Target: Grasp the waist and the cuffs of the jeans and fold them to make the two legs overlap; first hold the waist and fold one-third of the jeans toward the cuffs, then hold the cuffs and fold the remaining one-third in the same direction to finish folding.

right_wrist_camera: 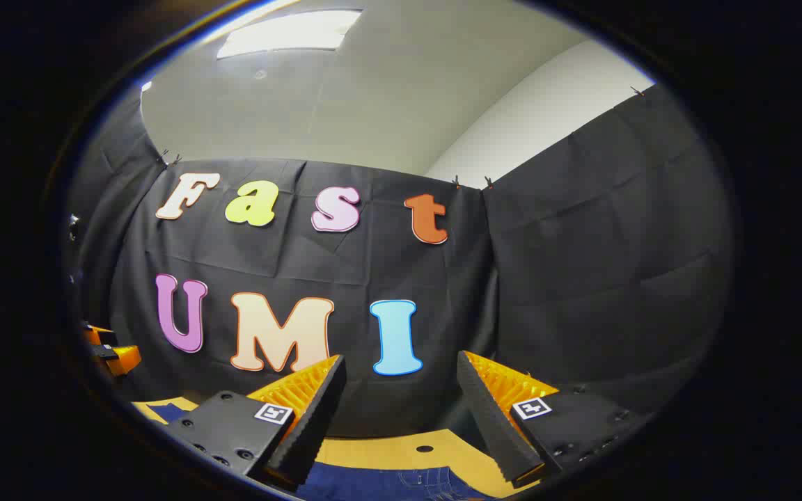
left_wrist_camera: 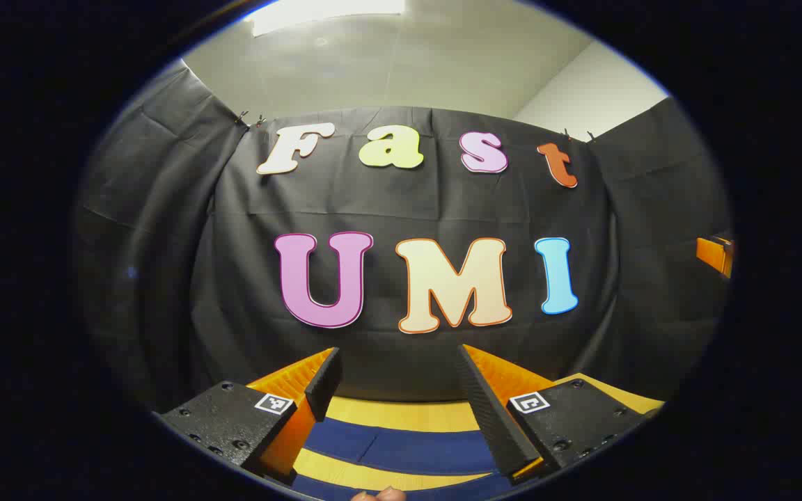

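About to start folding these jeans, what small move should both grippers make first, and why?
Probably tip both down toward the jeans. The left gripper and right gripper are open, holding nothing and aimed at the booth wall, with denim lying low on the table beneath them.

The dark indigo-blue denim jeans (right_wrist_camera: 401,483), with paler stitching along a seam, lie on a yellow-tan wooden tabletop (left_wrist_camera: 401,415) that shows as bands between the blue fabric, in front of a plain black cloth booth wall (left_wrist_camera: 401,202) below an off-white ceiling (right_wrist_camera: 373,104).
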A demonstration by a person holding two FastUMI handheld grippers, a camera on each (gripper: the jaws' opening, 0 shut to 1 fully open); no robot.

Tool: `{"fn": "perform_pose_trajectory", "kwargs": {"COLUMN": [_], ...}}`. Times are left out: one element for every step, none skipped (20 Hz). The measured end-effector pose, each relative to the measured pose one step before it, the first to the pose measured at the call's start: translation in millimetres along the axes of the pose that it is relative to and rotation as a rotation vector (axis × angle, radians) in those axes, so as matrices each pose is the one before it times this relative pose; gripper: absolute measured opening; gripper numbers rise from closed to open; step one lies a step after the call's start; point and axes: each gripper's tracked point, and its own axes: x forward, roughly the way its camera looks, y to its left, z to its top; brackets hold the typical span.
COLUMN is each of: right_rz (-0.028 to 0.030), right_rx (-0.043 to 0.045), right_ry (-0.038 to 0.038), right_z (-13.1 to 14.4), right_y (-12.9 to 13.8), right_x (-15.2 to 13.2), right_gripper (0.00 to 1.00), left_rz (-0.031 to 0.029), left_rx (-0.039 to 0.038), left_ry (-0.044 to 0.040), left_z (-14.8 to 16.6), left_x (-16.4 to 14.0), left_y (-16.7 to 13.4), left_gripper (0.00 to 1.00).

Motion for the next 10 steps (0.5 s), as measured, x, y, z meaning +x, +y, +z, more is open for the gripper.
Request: {"fn": "perform_pose_trajectory", "kwargs": {"right_rz": [0.02105,0.02207,0.02463,0.03022,0.03179,0.03081,0.0274,0.02379,0.02074,0.01629], "right_rx": [-0.00204,-0.00232,-0.00232,-0.00093,0.00255,0.00645,0.01428,0.01603,0.01625,0.01094], "right_ry": [0.00166,0.00286,0.00637,0.00889,0.00699,0.01501,0.02429,0.03506,0.02555,0.01237], "right_z": [-3.39,-4.72,-7.15,-9.11,-10.19,-11.87,-15.65,-14.48,-11.17,-5.16], "right_y": [2.45,3.03,3.59,5.8,6.27,5.77,4.28,4.21,3.47,2.96], "right_x": [-1.71,-0.13,0.55,0.65,-0.09,0.76,0.35,-1.17,-1.17,0.0], "right_gripper": [0.96,0.96,0.96,0.98,0.96,0.98,0.99,0.99,1.0,1.0], "left_rz": [0.00408,0.00401,0.00642,0.00808,0.01477,0.01307,0.01817,0.01345,0.00605,0.00647], "left_rx": [0.01643,0.02608,0.03649,0.03747,0.02558,0.01346,0.00299,-0.00316,-0.00573,0.00518], "left_ry": [0.01336,0.01157,0.01143,0.02139,0.02229,0.02984,0.02579,0.0263,0.02503,0.01361], "left_z": [-3.38,-2.82,-2.73,-5.11,-6.69,-8.94,-7.64,-8.36,-9.28,-8.0], "left_x": [-0.12,-2.72,-3.33,-3.24,-4.32,-6.62,-6.23,-5.93,-4.91,-5.46], "left_y": [0.96,2.47,4.67,6.04,6.47,7.74,7.57,6.02,5.41,7.12], "left_gripper": [0.97,0.96,0.97,0.97,1.0,1.0,1.0,0.96,0.96,1.0]}}
